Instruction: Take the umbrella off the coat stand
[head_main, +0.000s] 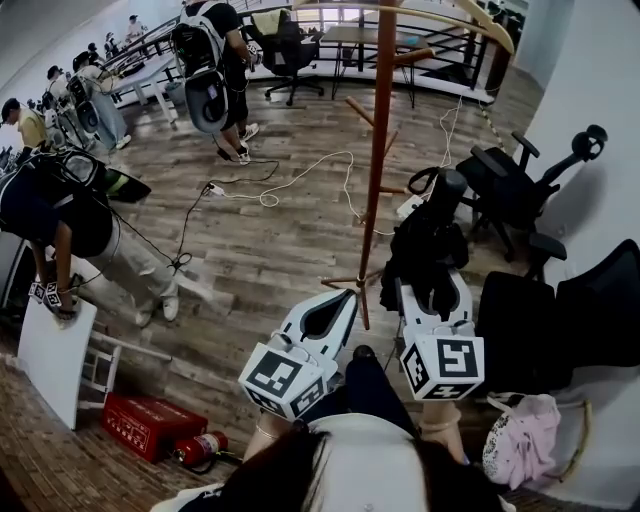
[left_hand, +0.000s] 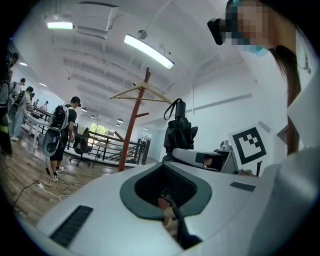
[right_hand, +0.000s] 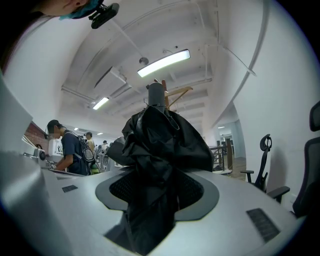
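A: Head view first. Whereabouts of the umbrella (head_main: 428, 245)?

B: Standing upright just right of the coat stand (head_main: 380, 150) pole, clenched low on its folded black cloth by the right gripper (head_main: 432, 292). Strap loop close by a low peg; touching or not, impossible to tell here.

A: And the left gripper (head_main: 345, 298)?

B: Alongside, just left of the pole's foot, tips together, nothing in them. Idle, probably, with one grip enough for so light a load.

A: On to the left gripper view.

B: Confirms it: jaws closed on nothing. Shows the umbrella apart from the pole and clear of the curved arms up top, so likely already unhooked. Held upright, probably, to keep the cloth from snagging the pegs.

A: Right gripper view?

B: Filled with crumpled black cloth, squeezed between both pads, handle end uppermost. Wide grip because of a bulky bundle, by the look of it.

A: Any writing to read?

B: None legible. Only black-and-white square markers on each marker cube (head_main: 443, 367); no brand visible on the umbrella.
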